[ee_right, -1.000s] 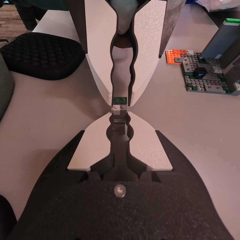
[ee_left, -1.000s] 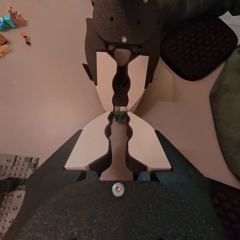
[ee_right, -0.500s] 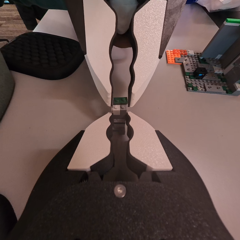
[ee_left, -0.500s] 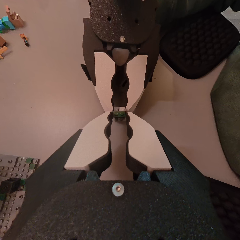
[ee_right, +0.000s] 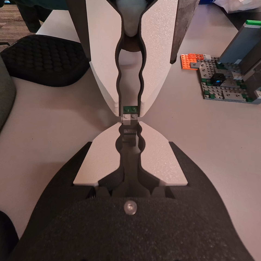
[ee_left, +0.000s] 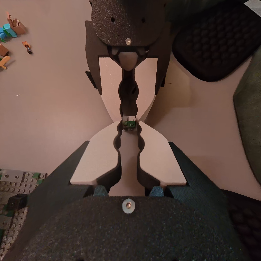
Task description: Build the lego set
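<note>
My two grippers meet tip to tip above the table. In the left wrist view my left gripper (ee_left: 128,125) is shut on a small dark green plate (ee_left: 128,124). Facing it, my right gripper (ee_left: 128,117) is shut on a small grey brick assembly (ee_left: 128,118). The green plate and the grey bricks touch edge to edge. In the right wrist view my right gripper (ee_right: 130,123) holds the grey assembly (ee_right: 127,118), which runs back between its fingers. The left gripper (ee_right: 130,111) holds the green plate (ee_right: 130,109) just beyond it.
The grey studded build (ee_right: 226,87) with an orange plate (ee_right: 188,62) and a tall grey wall stands at the right; its corner also shows in the left wrist view (ee_left: 15,186). Loose pieces (ee_left: 11,32) lie far left. A black mesh chair seat (ee_left: 216,42) borders the table edge. Less than 4 cm separates the two grippers' tips. Both grippers' tips are roughly 20 cm from the grey studded build (ee_right: 226,87). It turns up in the left wrist view (ee_left: 12,191) as well.
Both grippers stay shut and tip to tip with the two pieces together. The views have only drifted slightly.
</note>
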Available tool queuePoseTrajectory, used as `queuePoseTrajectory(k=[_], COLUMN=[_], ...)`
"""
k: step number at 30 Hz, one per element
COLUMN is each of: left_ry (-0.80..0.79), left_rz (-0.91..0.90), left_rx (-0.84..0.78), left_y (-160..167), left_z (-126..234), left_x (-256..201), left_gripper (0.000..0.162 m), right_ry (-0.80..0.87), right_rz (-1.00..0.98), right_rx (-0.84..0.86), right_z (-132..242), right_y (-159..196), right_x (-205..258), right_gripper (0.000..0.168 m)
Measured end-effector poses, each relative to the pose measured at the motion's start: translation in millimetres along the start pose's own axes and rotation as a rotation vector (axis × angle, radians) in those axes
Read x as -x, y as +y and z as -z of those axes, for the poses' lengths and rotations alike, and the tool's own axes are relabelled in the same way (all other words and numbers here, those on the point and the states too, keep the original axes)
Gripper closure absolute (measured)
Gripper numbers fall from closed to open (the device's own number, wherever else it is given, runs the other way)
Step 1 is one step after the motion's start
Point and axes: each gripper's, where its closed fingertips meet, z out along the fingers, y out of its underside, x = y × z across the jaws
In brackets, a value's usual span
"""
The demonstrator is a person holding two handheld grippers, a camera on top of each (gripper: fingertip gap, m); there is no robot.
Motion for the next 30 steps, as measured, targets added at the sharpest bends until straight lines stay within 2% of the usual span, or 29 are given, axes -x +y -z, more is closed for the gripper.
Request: queuePoseTrajectory(k=[11,21,30], left_ry=[-0.013,-0.043,-0.067], left_rz=[0.016,0.199,0.197], left_rx=[-0.029,-0.238,-0.295], left_y=[-1,15,11], left_z=[4,1,-14], left_x=[2,-2,-7], left_gripper=[0.142,0.140,0.133], right_ry=[0.000,-0.017,-0.031], right_rz=[0.000,-0.032,-0.024], right_rx=[0.001,-0.063,-0.089], right_z=[0,9,13], right_y=[0,-5,-11], right_x=[0,1,5], right_gripper=[0.151,0.151,0.151])
